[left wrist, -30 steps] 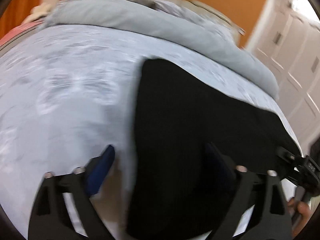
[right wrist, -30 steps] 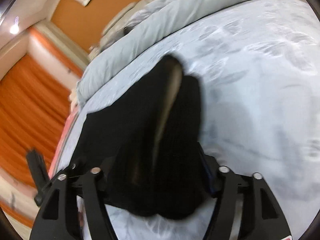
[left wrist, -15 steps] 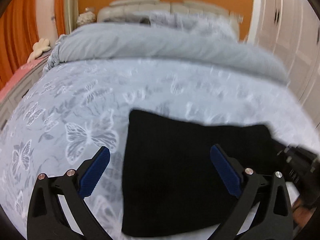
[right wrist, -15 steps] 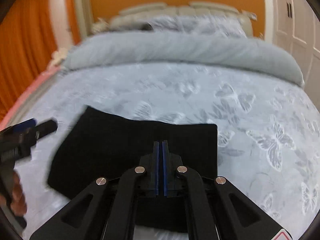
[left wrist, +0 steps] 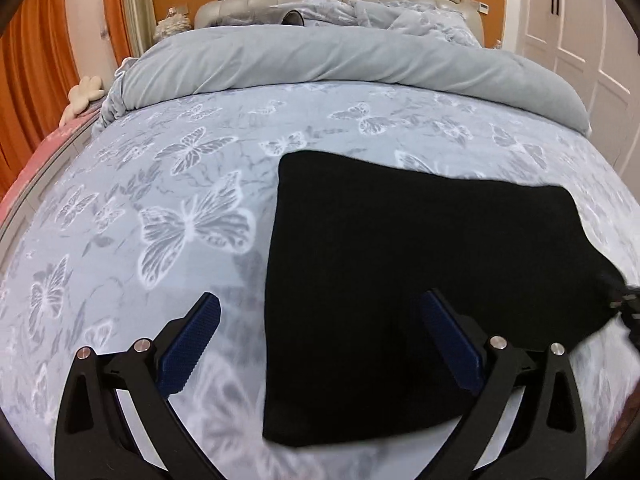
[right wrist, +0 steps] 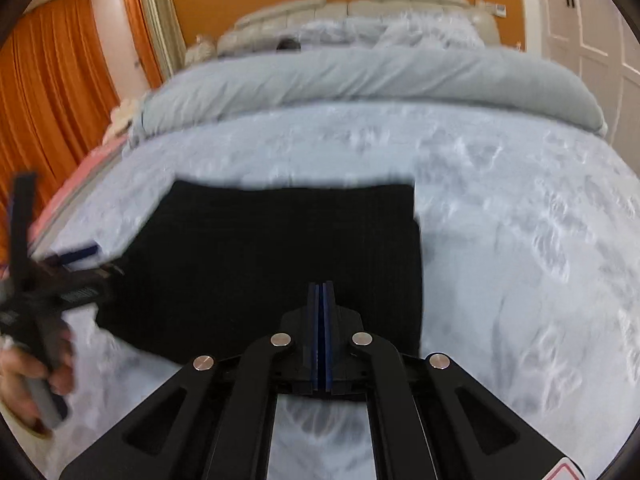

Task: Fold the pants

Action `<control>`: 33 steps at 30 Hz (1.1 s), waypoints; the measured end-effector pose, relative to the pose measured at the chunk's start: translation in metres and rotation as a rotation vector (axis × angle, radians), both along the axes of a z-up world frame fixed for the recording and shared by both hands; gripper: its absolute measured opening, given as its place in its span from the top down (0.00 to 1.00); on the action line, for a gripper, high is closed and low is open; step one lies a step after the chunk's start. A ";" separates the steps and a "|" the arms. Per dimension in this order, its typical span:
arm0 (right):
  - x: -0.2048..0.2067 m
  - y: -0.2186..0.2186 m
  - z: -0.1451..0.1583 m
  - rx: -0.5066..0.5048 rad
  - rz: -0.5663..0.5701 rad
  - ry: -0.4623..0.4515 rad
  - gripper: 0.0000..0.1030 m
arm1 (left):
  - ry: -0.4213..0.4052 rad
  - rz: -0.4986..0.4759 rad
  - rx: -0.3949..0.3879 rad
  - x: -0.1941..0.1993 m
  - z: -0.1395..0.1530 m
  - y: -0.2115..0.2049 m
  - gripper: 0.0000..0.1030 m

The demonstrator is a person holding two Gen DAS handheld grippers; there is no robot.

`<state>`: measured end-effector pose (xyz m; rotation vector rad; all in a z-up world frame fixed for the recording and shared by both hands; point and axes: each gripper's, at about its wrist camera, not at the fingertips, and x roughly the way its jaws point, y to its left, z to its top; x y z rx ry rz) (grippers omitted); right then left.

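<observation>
The bed [left wrist: 168, 216], covered with a soft pale-blue butterfly sheet, carries the black pants [left wrist: 400, 280], folded into a flat, finely ribbed rectangle. They lie under and ahead of both grippers. The left gripper [left wrist: 320, 340] stands wide, holding nothing, 1 pad over the sheet and 1 over the cloth. The right gripper [right wrist: 322, 300] is closed, empty. 1 second ago its jaws were spread around bunched pants.
</observation>
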<state>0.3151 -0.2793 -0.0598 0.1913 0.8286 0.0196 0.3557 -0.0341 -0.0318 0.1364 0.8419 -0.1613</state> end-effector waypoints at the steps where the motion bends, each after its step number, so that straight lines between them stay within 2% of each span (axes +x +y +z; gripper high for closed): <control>1: -0.002 -0.003 -0.007 0.030 0.011 0.003 1.00 | 0.018 -0.011 -0.004 -0.004 -0.002 -0.002 0.04; 4: -0.012 -0.008 0.002 0.108 -0.029 -0.008 1.00 | 0.045 -0.003 0.029 -0.007 -0.015 -0.006 0.04; 7: -0.028 0.000 0.020 0.086 -0.017 -0.065 0.99 | 0.057 0.008 0.016 -0.007 -0.024 -0.003 0.04; 10: -0.021 0.000 -0.001 0.030 -0.015 -0.004 1.00 | 0.057 0.015 0.004 -0.008 -0.029 -0.002 0.04; 12: -0.023 -0.005 -0.010 0.064 -0.012 -0.008 1.00 | 0.061 0.016 -0.005 -0.007 -0.030 -0.002 0.04; 14: -0.027 -0.005 -0.002 0.081 -0.027 -0.015 1.00 | 0.060 0.016 -0.010 -0.007 -0.030 -0.001 0.04; 16: -0.035 0.000 0.009 0.087 -0.022 -0.037 0.96 | 0.058 0.016 -0.004 -0.009 -0.027 0.000 0.04; 27: -0.099 0.031 0.031 0.065 0.034 -0.026 0.96 | 0.015 -0.011 -0.026 -0.075 0.016 0.012 0.04; 30: -0.102 0.028 0.035 0.049 0.015 -0.022 0.96 | 0.002 -0.016 -0.015 -0.085 0.024 0.013 0.04; 32: -0.095 0.015 0.034 0.064 -0.015 -0.013 0.91 | 0.010 -0.008 -0.012 -0.085 0.024 0.015 0.04; 33: -0.090 0.004 0.031 0.081 -0.040 -0.002 0.84 | 0.023 -0.008 -0.018 -0.081 0.023 0.018 0.04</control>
